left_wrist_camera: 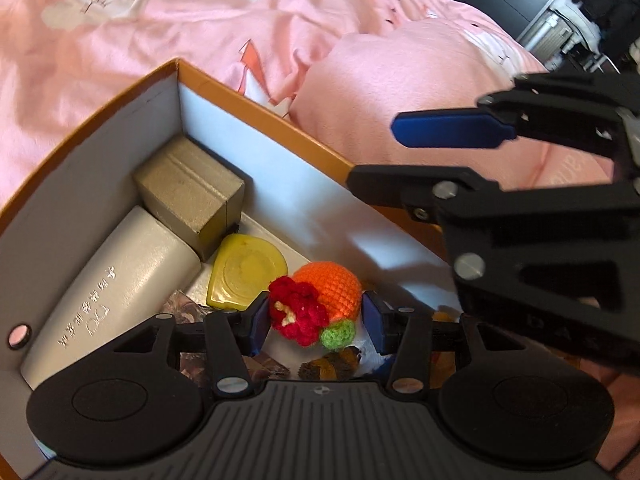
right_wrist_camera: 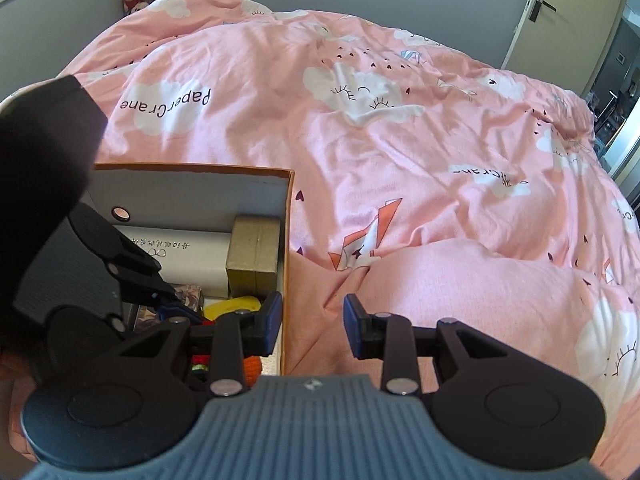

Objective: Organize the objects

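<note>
Crochet orange between parted left tongs, inside box

A pink cotton-like quilt, soft and creased, lies under a matt cardboard box, white inside. In it: a crocheted yarn fruit, fuzzy; a glossy yellow plastic piece; a smooth white tube with silvery print; a dull gold carton, probably card. Gripper pads look matt blue rubber.
</note>
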The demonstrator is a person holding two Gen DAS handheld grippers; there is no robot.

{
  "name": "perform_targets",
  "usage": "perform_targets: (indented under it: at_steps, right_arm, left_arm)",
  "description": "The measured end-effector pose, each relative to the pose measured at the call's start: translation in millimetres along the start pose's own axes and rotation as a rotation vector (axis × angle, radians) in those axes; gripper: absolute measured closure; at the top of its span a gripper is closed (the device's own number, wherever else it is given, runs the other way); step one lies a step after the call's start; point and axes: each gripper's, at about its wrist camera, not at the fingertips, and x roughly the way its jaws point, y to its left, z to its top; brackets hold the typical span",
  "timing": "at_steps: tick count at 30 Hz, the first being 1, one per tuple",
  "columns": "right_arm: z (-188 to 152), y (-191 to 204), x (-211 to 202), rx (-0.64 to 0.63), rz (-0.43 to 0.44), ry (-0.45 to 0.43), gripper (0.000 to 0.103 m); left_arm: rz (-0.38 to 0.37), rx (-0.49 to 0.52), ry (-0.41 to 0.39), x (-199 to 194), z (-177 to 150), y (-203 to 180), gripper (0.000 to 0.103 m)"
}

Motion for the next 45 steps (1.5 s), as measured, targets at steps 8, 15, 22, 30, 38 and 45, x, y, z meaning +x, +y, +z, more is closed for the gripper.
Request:
perform_targets:
  at_steps: [8, 15, 22, 30, 38, 45]
  right_arm:
    - [-3, -4, -4, 0.017, 0.014, -0.011, 0.069]
    - [-3, 0, -21, 0.028, 0.041, -0.035, 0.067]
    - [-3, 20, -62, 0.048, 0.14, -0.094, 0.059]
    - [-27, 63, -110, 0.06, 0.289, -0.138, 0.047]
    - [-75, 99, -143, 0.056, 0.264, -0.198, 0.043]
    - [-104, 105, -155, 0.102, 0.206, -0.192, 0.038]
  left_arm:
    - [0.028, -0.019, 0.003, -6, 0, -1, 0.039]
    - [0.142, -0.007, -0.094, -65, -19, -10, 0.041]
    - [0.411, -0.099, -0.203, -145, -62, -35, 0.04]
    - [0.491, -0.243, -0.334, -200, -137, -58, 0.039]
    - [0.561, -0.42, -0.459, -202, -200, -68, 0.038]
    - [0.644, -0.484, -0.514, -200, -227, -84, 0.035]
